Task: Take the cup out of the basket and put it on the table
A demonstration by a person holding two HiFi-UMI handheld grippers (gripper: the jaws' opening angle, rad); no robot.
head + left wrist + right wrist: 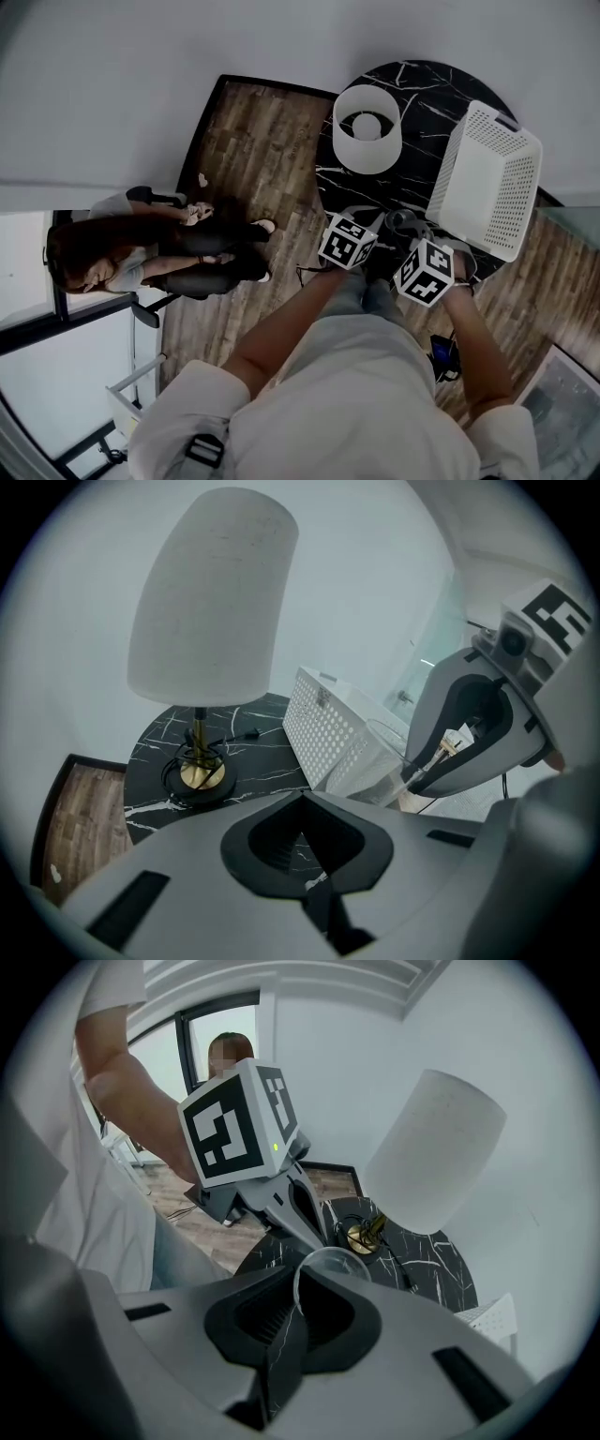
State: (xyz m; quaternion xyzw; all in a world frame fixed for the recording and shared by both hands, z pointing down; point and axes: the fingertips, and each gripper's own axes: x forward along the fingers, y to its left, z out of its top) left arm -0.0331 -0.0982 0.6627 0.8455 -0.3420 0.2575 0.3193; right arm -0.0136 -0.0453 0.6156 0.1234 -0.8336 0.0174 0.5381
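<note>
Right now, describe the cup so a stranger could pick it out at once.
Find the round black marble table, carrying a white-shaded lamp and a white perforated basket. Over its near edge, the right gripper pinches the rim of the cup. It is the only clear, see-through thing there; its neighbours are opaque white.

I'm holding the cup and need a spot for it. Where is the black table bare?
The widest bare marble is the strip between the lamp and the basket, running to the table's near edge. Crowded: around the lamp base, where the cable coils, and the right side, which the basket fills. The cup in the right gripper would likely fit there.
</note>
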